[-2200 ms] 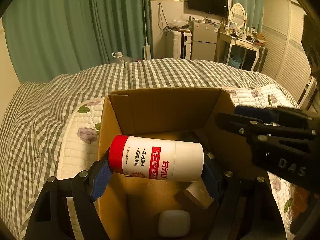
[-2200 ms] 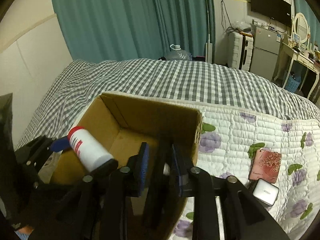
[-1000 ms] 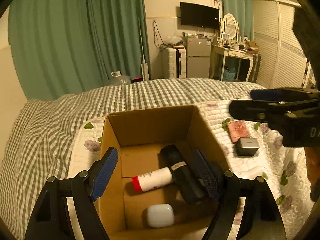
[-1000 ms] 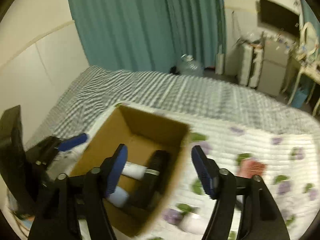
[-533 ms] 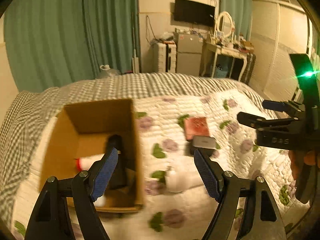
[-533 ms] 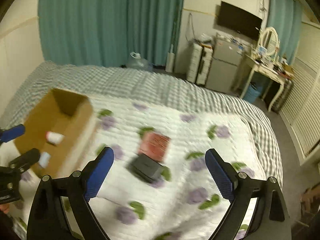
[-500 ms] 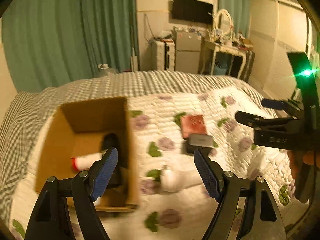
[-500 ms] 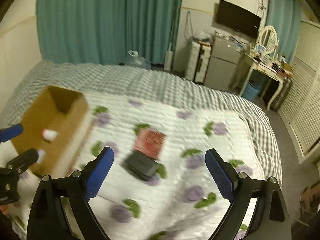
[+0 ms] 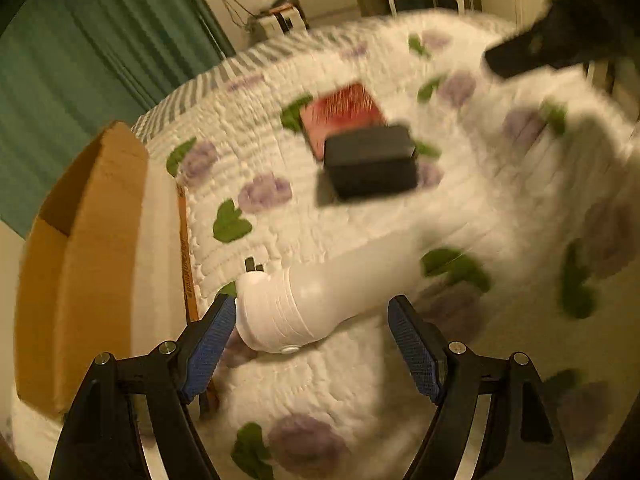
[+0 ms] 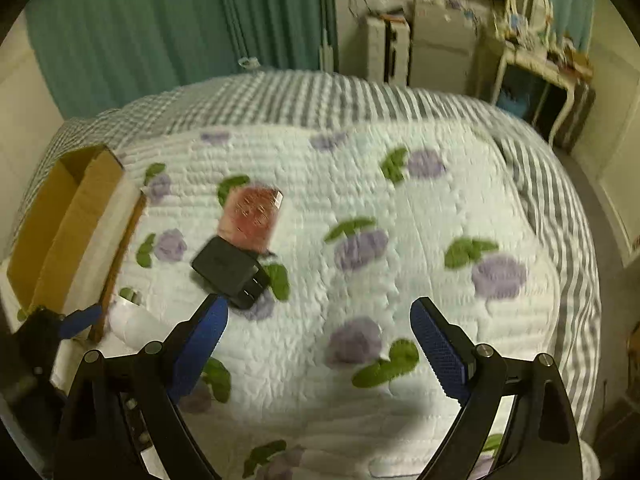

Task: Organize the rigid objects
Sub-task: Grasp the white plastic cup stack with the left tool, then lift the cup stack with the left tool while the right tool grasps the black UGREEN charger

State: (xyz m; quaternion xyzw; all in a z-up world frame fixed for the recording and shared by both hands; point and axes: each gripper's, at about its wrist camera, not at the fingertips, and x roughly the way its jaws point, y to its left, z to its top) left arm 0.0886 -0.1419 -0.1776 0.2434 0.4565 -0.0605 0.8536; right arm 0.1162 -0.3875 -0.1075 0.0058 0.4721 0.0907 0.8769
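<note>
Left gripper (image 9: 312, 340) spread around a smooth white plastic bottle (image 9: 320, 300) on the quilt (image 9: 360, 232); right gripper (image 10: 320, 344) spread, empty. Cardboard box (image 9: 92, 240) left; black charger (image 9: 370, 160) and red card (image 9: 344, 112) farther.

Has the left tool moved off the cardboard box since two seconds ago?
Yes. The left tool has swung right, off the cardboard box, and now straddles the white bottle lying on the quilt.
</note>
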